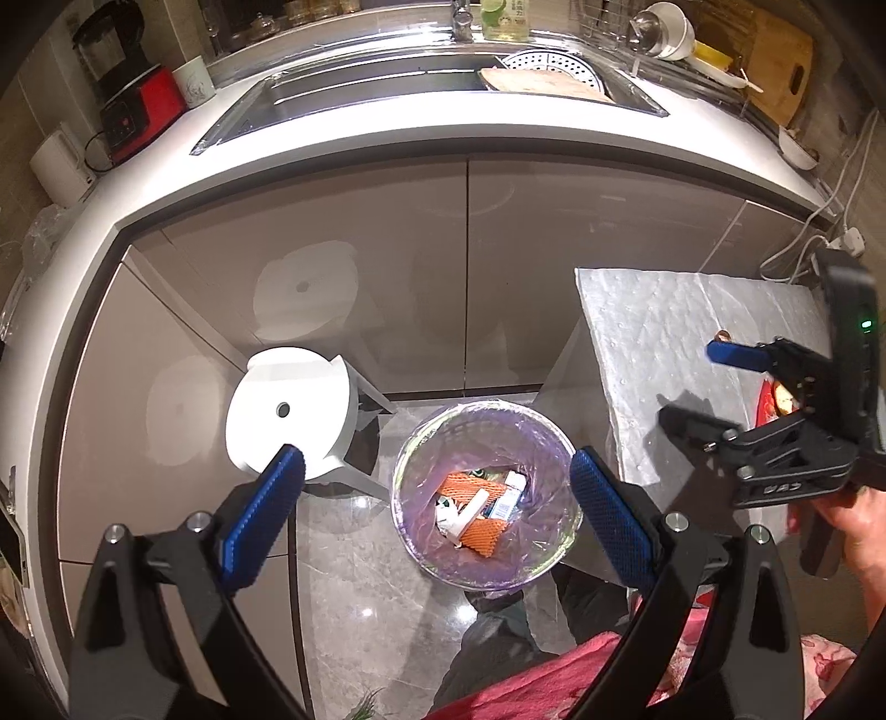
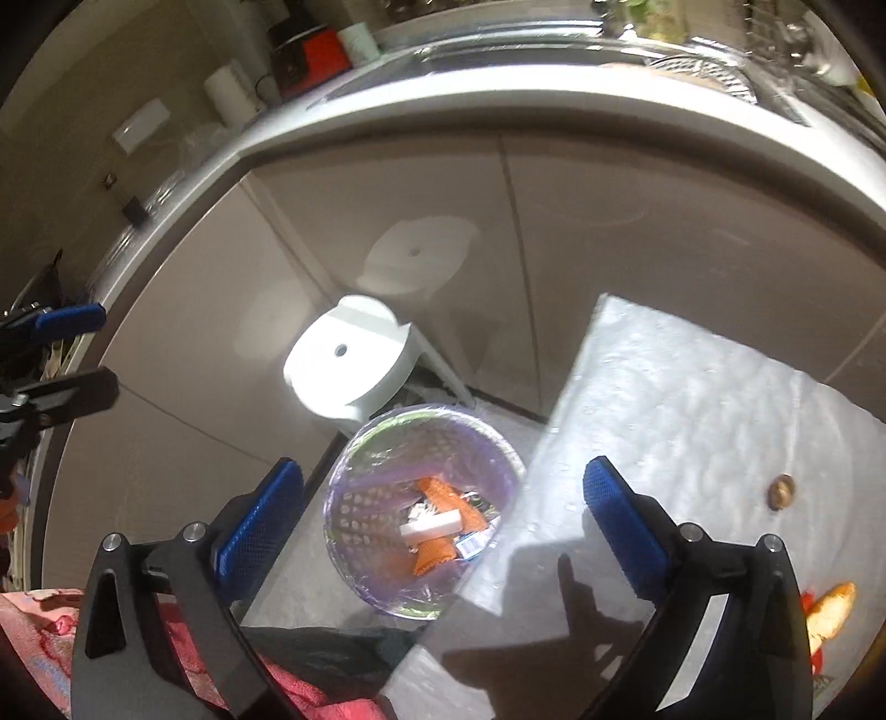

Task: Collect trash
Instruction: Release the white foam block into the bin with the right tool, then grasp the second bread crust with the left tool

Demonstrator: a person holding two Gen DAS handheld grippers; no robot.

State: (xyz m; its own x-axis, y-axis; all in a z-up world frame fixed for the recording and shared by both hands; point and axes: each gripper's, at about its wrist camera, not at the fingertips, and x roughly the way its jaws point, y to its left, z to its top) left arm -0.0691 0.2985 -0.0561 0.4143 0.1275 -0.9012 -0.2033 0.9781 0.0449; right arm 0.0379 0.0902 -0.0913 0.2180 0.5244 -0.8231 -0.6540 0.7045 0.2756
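1. Hovering wide apart and empty, the left gripper (image 1: 437,498) and right gripper (image 2: 443,512) are framing the trash bin (image 2: 343,559).
2. Remaining beside the bin on the foam-covered table (image 2: 692,399) are a small brown scrap (image 2: 779,492) and a peel piece (image 2: 830,609): light, soft, probably slippery, so pinching across the middle is looking best.

glossy cabinet doors (image 1: 387,266), polished stone floor (image 1: 354,598), clear plastic bin liner (image 1: 421,487).

A home kitchen: a white counter (image 1: 387,138) curves above glossy beige cabinet doors (image 1: 360,288), with a steel sink (image 1: 343,88) and tap (image 1: 460,16) set in it. A red blender (image 1: 130,83), a wooden cutting board (image 1: 775,72) and a dish rack (image 1: 609,16) line the back, while a white stool (image 1: 288,412) and lined bin (image 1: 482,493) stand on the grey tile floor (image 1: 360,609).
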